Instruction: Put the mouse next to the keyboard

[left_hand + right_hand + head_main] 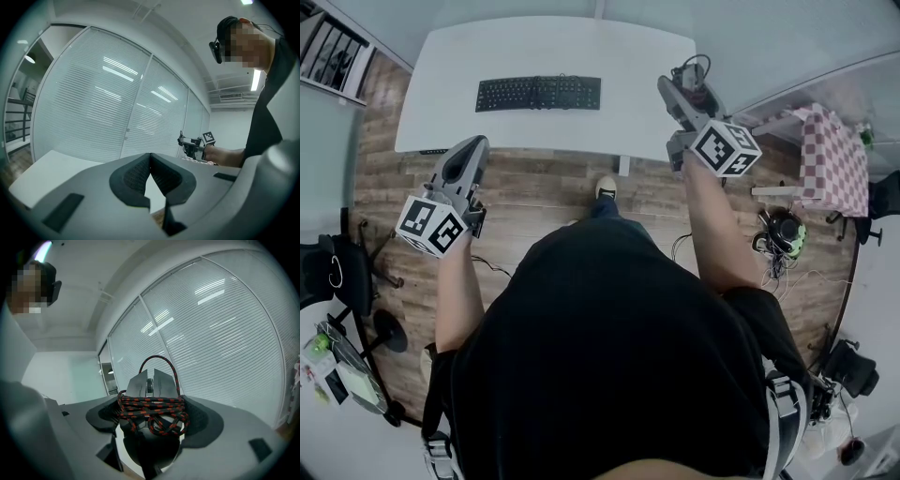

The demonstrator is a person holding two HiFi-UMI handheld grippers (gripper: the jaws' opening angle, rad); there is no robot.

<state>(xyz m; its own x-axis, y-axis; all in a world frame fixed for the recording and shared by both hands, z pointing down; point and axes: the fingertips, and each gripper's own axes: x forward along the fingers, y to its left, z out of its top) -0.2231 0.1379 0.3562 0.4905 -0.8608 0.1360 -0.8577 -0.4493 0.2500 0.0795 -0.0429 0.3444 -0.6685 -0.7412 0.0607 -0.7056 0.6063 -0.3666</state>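
Head view: the white worktop (628, 56) occupies the upper centre of the frame, with the black keyboard (539, 93) lying flat on it, slightly left of centre and parallel to the near edge. The surface to the right of the keyboard is bare, which makes it the probable placement zone. The right tool (677, 94) is raised over the upper-right corner of the worktop and carries the mouse (692, 82) clear of the surface, well apart from the keyboard. The left tool (475, 143) is held at the left of the frame, just short of the near worktop edge and above the wooden floor (544, 187); it takes no part in the carry and is kept out of the transfer path. Left gripper view: the jaws of the left tool meet at their tips with nothing between them, so this tool is closed and empty. The right tool appears small at centre right of this frame, and a pale slab at lower left is probably the worktop. Right gripper view: the jaws of the right tool are clamped on the two flanks of the mouse, which sits nose-up at the centre of the frame. A red-and-black braided cable (152, 411) is wound around the body, with one loop arching over the nose. The winding keeps the lead from trailing during transport, and the side grip leaves the underside free for setting down. The placement is judged not yet done: the mouse needs lowering beside the keyboard before release.
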